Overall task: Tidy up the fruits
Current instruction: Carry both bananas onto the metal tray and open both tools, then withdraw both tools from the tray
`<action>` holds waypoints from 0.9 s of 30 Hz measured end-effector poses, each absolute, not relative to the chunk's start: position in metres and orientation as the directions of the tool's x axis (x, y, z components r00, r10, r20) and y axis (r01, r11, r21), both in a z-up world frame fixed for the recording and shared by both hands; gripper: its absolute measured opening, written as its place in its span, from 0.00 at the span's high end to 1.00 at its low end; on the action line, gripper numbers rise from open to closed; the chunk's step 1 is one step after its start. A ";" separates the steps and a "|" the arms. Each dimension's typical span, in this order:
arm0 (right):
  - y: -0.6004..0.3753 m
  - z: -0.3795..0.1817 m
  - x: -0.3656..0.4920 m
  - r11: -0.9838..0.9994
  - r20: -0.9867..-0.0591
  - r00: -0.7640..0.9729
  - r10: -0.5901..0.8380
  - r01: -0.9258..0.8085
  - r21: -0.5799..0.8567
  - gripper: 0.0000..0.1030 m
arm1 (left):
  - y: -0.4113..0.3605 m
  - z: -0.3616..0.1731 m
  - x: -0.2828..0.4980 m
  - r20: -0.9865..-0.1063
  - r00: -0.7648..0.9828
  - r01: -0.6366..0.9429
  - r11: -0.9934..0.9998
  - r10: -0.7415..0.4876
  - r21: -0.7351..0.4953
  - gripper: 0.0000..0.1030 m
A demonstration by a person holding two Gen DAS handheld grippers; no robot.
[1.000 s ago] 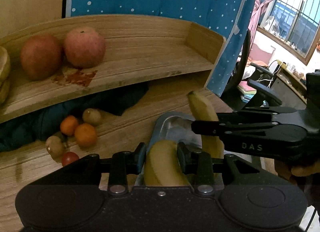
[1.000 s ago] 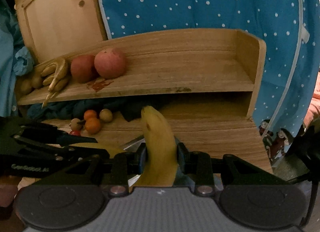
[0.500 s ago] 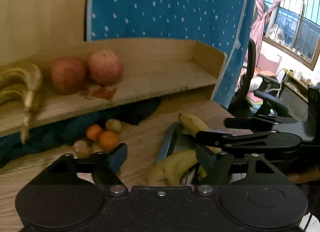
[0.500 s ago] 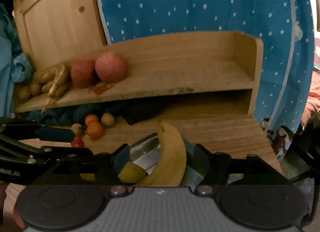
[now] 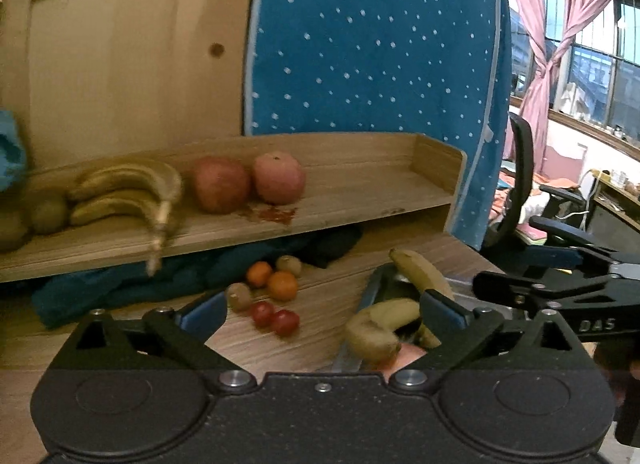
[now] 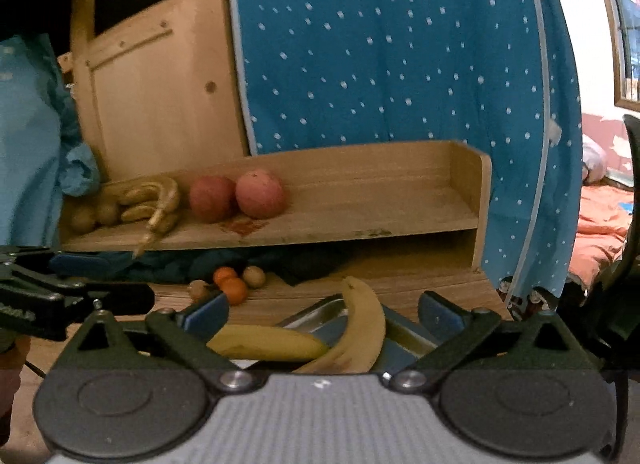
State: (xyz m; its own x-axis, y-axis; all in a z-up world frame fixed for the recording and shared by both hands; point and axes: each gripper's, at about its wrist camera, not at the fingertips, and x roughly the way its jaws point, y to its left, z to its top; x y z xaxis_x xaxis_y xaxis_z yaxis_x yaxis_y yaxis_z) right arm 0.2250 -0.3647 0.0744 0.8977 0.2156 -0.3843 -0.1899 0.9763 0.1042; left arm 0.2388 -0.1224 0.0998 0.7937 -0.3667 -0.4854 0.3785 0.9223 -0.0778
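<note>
Two loose bananas lie in a metal tray (image 6: 320, 314) on the wooden table: one (image 6: 362, 330) leans on the tray's rim, the other (image 6: 266, 342) lies flat. Both show in the left wrist view too, one (image 5: 418, 272) and the other (image 5: 380, 324). My left gripper (image 5: 324, 310) is open and empty above the table, left of the tray. My right gripper (image 6: 324, 314) is open and empty just above the bananas. A bunch of bananas (image 5: 128, 196) and two red apples (image 5: 248, 182) sit on the wooden shelf (image 5: 360, 200).
Small oranges (image 5: 274, 280), kiwis (image 5: 239, 296) and cherry tomatoes (image 5: 276, 318) lie on the table below the shelf, in front of dark blue cloth (image 5: 120, 284). More kiwis (image 6: 94, 216) sit at the shelf's left end. A blue dotted curtain hangs behind. An office chair (image 5: 520, 200) stands at right.
Both grippers opened and let go of their bananas, which now lie in the tray. Both grippers pulled back and up, so more of the shelf and cupboard shows.
</note>
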 end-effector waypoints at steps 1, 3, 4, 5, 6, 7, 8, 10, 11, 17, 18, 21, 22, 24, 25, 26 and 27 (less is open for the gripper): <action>-0.362 0.075 0.218 0.976 -0.377 0.901 0.215 -0.190 0.104 0.00 | -0.118 0.100 0.231 -0.478 0.802 0.371 0.926 -0.359 -0.072 0.01; -0.357 0.075 0.205 0.976 -0.360 0.907 0.216 -0.192 0.103 0.00 | -0.113 0.099 0.220 -0.472 0.808 0.366 0.928 -0.354 -0.070 0.01; -0.354 0.076 0.198 0.976 -0.350 0.911 0.216 -0.192 0.100 0.00 | -0.109 0.098 0.213 -0.470 0.810 0.362 0.929 -0.351 -0.071 0.01; -0.351 0.076 0.191 0.976 -0.342 0.915 0.214 -0.192 0.098 0.00 | -0.105 0.097 0.207 -0.468 0.811 0.361 0.930 -0.351 -0.072 0.01; -0.348 0.075 0.185 0.977 -0.334 0.918 0.211 -0.190 0.096 0.00 | -0.102 0.096 0.201 -0.466 0.813 0.359 0.930 -0.350 -0.073 0.01; -0.345 0.075 0.177 0.978 -0.327 0.922 0.208 -0.187 0.094 0.00 | -0.100 0.095 0.196 -0.465 0.814 0.357 0.931 -0.349 -0.074 0.01; -0.343 0.074 0.171 0.978 -0.324 0.923 0.206 -0.186 0.093 0.00 | -0.098 0.093 0.190 -0.463 0.815 0.356 0.932 -0.349 -0.076 0.01; -0.337 0.071 0.157 0.980 -0.324 0.925 0.198 -0.178 0.089 0.00 | -0.092 0.090 0.176 -0.460 0.817 0.353 0.932 -0.349 -0.079 0.01; -0.334 0.069 0.151 0.981 -0.323 0.926 0.194 -0.176 0.085 0.00 | -0.091 0.089 0.171 -0.459 0.817 0.354 0.932 -0.349 -0.080 0.01; -0.319 0.059 0.113 0.987 -0.315 0.935 0.162 -0.154 0.052 0.00 | -0.083 0.078 0.138 -0.465 0.816 0.352 0.933 -0.343 -0.071 0.01; -0.317 0.056 0.107 0.987 -0.316 0.935 0.163 -0.155 0.051 0.00 | -0.082 0.076 0.133 -0.467 0.815 0.353 0.933 -0.343 -0.069 0.01; -0.313 0.051 0.093 0.987 -0.320 0.934 0.159 -0.151 0.051 0.00 | -0.079 0.069 0.118 -0.472 0.813 0.351 0.934 -0.340 -0.067 0.01; -0.311 0.048 0.088 0.988 -0.322 0.934 0.155 -0.147 0.050 0.00 | -0.077 0.066 0.114 -0.474 0.813 0.351 0.934 -0.339 -0.067 0.01; -0.308 0.044 0.079 0.989 -0.324 0.935 0.145 -0.138 0.045 0.00 | -0.075 0.062 0.106 -0.476 0.813 0.349 0.935 -0.336 -0.063 0.01; -0.307 0.042 0.074 0.990 -0.324 0.936 0.139 -0.133 0.040 0.00 | -0.074 0.060 0.102 -0.477 0.813 0.348 0.936 -0.333 -0.060 0.01; -0.306 0.040 0.070 0.991 -0.325 0.936 0.134 -0.129 0.037 0.00 | -0.072 0.058 0.098 -0.478 0.813 0.347 0.936 -0.331 -0.057 0.01; -0.305 0.037 0.066 0.991 -0.326 0.936 0.131 -0.127 0.034 0.00 | -0.071 0.056 0.095 -0.480 0.813 0.346 0.937 -0.328 -0.055 0.01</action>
